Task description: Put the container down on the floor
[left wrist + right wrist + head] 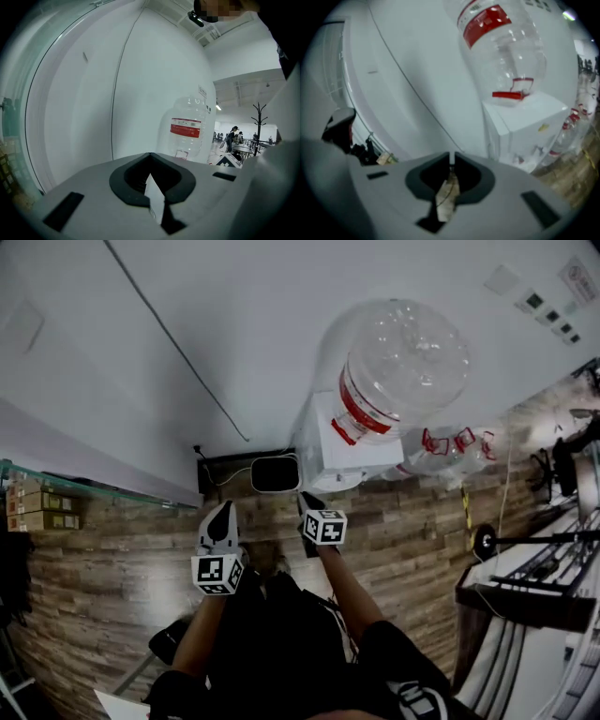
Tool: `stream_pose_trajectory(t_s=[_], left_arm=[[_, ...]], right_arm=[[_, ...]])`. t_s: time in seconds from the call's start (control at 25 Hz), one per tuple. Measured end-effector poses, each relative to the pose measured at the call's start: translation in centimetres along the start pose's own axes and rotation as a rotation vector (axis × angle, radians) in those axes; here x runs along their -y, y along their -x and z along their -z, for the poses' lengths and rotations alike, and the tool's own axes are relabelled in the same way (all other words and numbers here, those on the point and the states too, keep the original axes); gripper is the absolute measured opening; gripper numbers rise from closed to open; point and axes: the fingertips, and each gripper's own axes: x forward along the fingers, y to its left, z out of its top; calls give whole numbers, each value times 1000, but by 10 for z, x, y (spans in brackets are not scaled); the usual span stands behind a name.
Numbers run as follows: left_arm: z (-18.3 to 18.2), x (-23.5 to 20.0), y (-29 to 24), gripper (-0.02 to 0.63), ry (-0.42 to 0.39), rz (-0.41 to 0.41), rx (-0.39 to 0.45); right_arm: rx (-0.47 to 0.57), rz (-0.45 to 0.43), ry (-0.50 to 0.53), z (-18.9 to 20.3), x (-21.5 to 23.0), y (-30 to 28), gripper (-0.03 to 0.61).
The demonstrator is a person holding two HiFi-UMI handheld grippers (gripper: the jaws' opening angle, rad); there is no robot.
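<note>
The container is a large clear water bottle (pixel 398 371) with a red label, standing neck down on a white dispenser (pixel 337 451) against the wall. It also shows in the left gripper view as the bottle (pixel 187 129) ahead, and in the right gripper view as the bottle (pixel 501 51) on the dispenser (pixel 525 126). Both grippers hang low over the wooden floor, short of the dispenser. My left gripper (pixel 222 514) (pixel 150 157) is shut with nothing in it. On my right gripper (pixel 309 504) (pixel 451 159) the jaws stand a thin slit apart, with nothing between them.
Empty clear bottles (pixel 450 451) lie on the floor right of the dispenser. A black box with a white device (pixel 255 472) sits at the wall base ahead. A glass shelf with cardboard boxes (pixel 37 504) is at the left, and dark racks (pixel 534 568) at the right.
</note>
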Motion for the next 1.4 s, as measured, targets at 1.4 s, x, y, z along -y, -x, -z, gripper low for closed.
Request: stream_pose_trajectory(t_s=[1.4], left_arm=[[-41, 19, 57, 26, -96, 264, -10]], right_arm=[[374, 68, 38, -51, -170, 169, 32]])
